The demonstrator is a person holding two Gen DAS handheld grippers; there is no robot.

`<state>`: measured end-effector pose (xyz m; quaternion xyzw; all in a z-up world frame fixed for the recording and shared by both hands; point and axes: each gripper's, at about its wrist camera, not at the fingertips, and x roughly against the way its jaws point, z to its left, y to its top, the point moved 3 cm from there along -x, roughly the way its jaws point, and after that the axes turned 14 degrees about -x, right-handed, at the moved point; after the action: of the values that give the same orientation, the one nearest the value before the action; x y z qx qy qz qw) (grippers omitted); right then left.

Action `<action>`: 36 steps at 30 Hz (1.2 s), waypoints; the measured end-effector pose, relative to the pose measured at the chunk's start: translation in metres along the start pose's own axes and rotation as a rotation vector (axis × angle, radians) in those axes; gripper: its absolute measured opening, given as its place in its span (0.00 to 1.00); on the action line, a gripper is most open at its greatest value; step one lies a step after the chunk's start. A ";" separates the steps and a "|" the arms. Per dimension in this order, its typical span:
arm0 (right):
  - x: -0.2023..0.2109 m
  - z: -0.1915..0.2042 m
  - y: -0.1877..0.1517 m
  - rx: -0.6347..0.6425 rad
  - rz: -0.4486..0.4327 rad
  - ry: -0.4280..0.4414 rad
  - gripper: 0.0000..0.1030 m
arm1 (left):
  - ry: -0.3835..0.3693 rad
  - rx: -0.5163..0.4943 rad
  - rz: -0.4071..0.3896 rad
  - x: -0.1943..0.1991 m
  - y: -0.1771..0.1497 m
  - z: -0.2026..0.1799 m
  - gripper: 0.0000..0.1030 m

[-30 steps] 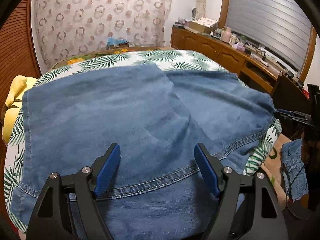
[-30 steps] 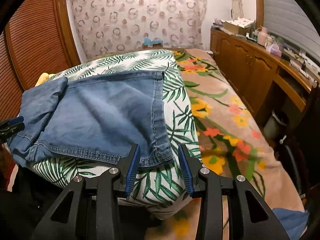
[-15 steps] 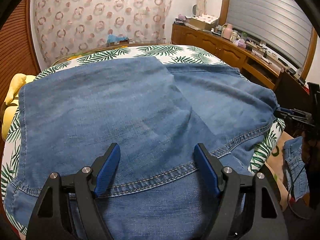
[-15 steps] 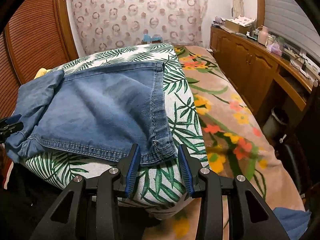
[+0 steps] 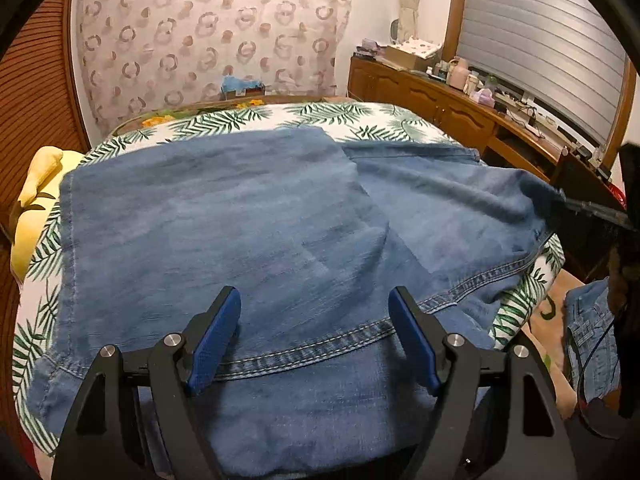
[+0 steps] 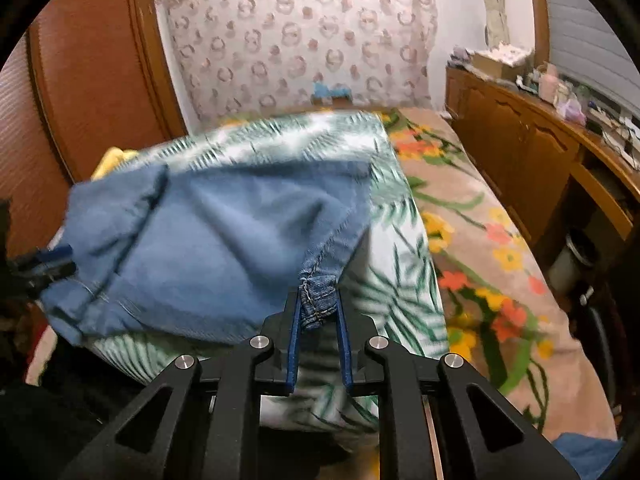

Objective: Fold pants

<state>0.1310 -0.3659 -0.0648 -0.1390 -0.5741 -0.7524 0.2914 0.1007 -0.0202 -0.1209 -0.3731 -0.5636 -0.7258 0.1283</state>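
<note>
Lying spread across a white cushion printed with green palm leaves point(image 5: 360, 114): faded blue denim pants point(image 5: 248, 220), one layer folded over another, a stitched hem running across the near edge. Hovering just over that hem: the black left gripper with blue-padded fingers point(image 5: 314, 330), jaws standing wide apart, nothing between them, denim passing beneath both pads. Pinching a seamed corner of the denim pants point(image 6: 208, 248): the black right gripper point(image 6: 318, 314), blue pads drawn in close on either side of the bunched fabric, corner lifted off the leaf-print cushion point(image 6: 404, 280) with the cloth pulled taut up to it. Blurring with motion in the right wrist view, so finer stitching not readable. Showing beside the cushion: a beige blanket with orange and yellow flowers point(image 6: 492, 248). Standing along the far side: a brown wooden cabinet point(image 6: 516, 148) with small clutter on top. Peeking out at the cushion's left edge: a yellow soft item point(image 5: 34, 200).
</note>
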 end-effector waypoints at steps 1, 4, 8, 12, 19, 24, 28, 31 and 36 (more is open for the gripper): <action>0.004 0.005 0.005 0.011 -0.012 0.011 0.16 | 0.003 0.000 -0.006 0.002 0.001 0.001 0.75; 0.012 0.023 0.018 0.046 -0.043 0.040 0.15 | 0.012 0.009 -0.026 0.011 0.001 0.006 0.75; 0.021 0.054 0.033 0.103 -0.079 0.091 0.15 | 0.022 0.026 -0.050 0.022 0.000 0.014 0.75; 0.029 0.094 0.043 0.168 -0.107 0.162 0.15 | 0.034 0.042 -0.075 0.034 -0.001 0.024 0.75; 0.037 0.170 0.054 0.290 -0.133 0.315 0.15 | 0.065 0.075 -0.113 0.055 -0.008 0.043 0.75; 0.031 0.211 0.055 0.349 -0.111 0.400 0.15 | 0.085 0.102 -0.134 0.068 -0.015 0.056 0.75; 0.022 0.234 0.051 0.384 -0.075 0.449 0.15 | 0.096 0.121 -0.140 0.072 -0.021 0.066 0.75; 0.009 0.239 0.050 0.404 -0.028 0.475 0.15 | 0.099 0.142 -0.132 0.070 -0.028 0.074 0.75; -0.028 0.240 0.062 0.412 0.035 0.434 0.22 | 0.099 0.160 -0.121 0.067 -0.036 0.079 0.75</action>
<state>0.1603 -0.1415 0.0409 0.0773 -0.6365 -0.6270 0.4425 0.0637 0.0801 -0.0941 -0.2907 -0.6343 -0.7023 0.1412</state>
